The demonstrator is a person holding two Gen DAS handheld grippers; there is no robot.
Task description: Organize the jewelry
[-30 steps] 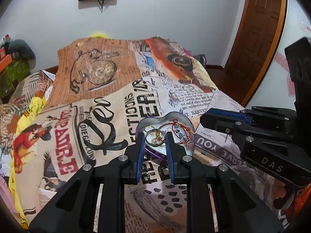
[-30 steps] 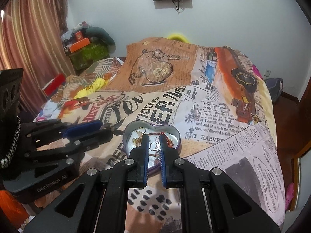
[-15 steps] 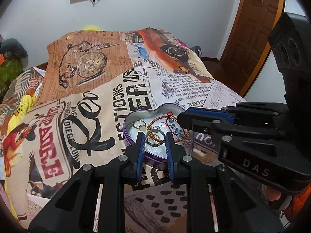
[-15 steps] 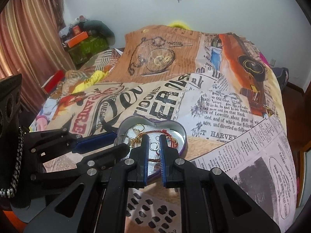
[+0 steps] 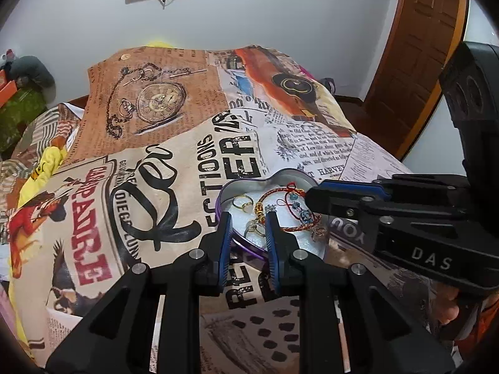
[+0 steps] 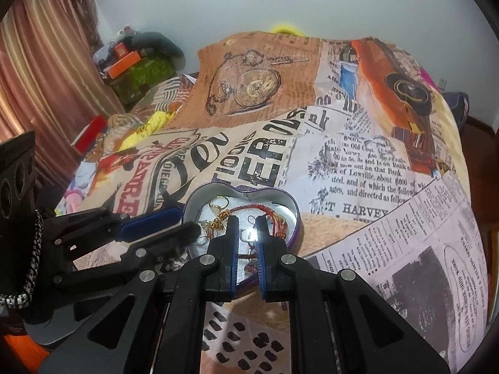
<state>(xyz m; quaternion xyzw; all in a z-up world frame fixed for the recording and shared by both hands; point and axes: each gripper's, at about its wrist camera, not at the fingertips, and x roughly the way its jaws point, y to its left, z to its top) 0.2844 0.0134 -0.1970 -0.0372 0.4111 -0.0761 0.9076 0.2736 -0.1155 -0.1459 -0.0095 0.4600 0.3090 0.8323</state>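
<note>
Both grippers have come closer over the heart tin [image 5: 282, 177] on the bedspread [image 5: 187, 168]. Your left gripper [image 5: 247, 219] stays parted at its near rim, holding nothing. Your right gripper [image 6: 248, 222] hangs parted above a ring [image 6: 248, 234], beside the red bracelet [image 6: 274, 218], probably to pick it.

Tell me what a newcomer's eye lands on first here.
The heart-shaped tin on the newsprint-patterned bedspread, holding a red braided bracelet and gold rings. Both open grippers converge on it: the left gripper at its near edge, the right gripper above the jewelry.
</note>
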